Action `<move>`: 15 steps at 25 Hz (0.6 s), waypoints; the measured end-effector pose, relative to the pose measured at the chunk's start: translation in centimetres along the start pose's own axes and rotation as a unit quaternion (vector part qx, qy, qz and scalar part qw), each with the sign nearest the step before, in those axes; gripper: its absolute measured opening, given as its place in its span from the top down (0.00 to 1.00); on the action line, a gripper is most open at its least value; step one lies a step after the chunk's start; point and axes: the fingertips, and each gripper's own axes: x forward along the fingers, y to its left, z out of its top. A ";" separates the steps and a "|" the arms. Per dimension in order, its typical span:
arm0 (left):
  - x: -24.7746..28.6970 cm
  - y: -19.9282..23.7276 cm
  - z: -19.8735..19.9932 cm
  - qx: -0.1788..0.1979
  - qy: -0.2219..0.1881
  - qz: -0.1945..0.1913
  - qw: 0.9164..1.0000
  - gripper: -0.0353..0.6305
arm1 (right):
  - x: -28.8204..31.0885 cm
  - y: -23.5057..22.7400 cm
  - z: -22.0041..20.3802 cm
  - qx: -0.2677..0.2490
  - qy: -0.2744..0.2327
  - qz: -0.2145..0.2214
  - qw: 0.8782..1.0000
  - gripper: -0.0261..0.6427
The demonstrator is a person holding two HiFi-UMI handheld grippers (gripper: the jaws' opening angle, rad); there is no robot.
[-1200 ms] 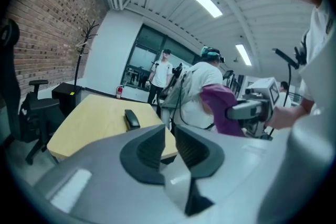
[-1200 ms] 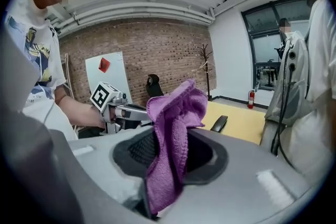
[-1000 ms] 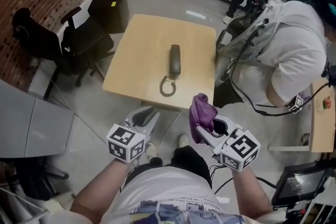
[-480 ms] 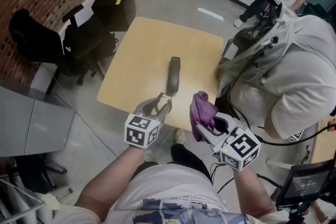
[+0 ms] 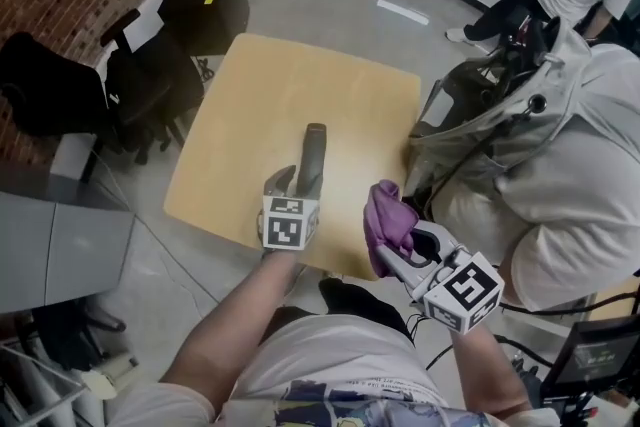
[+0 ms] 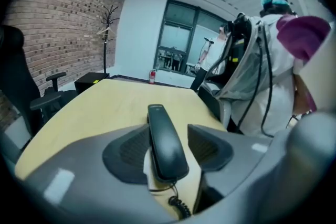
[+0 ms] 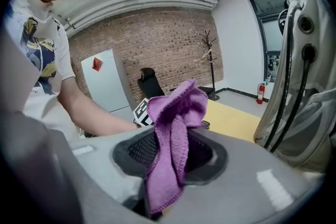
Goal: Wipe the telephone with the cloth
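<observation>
Left gripper [image 5: 296, 183] straddles the near end of the black telephone handset [image 5: 314, 147], which lies flat on the square pale wooden table [image 5: 260, 105]. Its jaws have just been opening and stand apart, pads not pressing. Right gripper [image 7: 170, 152] is clamped on the crumpled purple microfibre cloth [image 7: 176, 107], near the table's edge. The risk, I'd say: a lopsided pinch skids the handset, or the coiled cord [image 6: 178, 207] snags.

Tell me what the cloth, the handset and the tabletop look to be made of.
Cloth: purple microfibre or terry, going by its fuzzy looped nap and soft folds.
Handset: probably black moulded plastic, smooth with a dull sheen.
Tabletop: pale wood or wood-look laminate, matt; grain too faint to tell which.
</observation>
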 end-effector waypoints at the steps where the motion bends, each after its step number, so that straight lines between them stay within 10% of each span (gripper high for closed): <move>1: 0.8 0.0 0.1 -0.003 0.004 0.002 1.000 0.62 | 0.0 -0.5 0.0 0.001 0.002 0.000 1.000 0.78; 15: 5.1 0.4 -0.7 -0.017 0.023 0.055 0.998 0.58 | -1.1 -3.1 -1.0 0.023 0.028 -0.003 0.999 0.78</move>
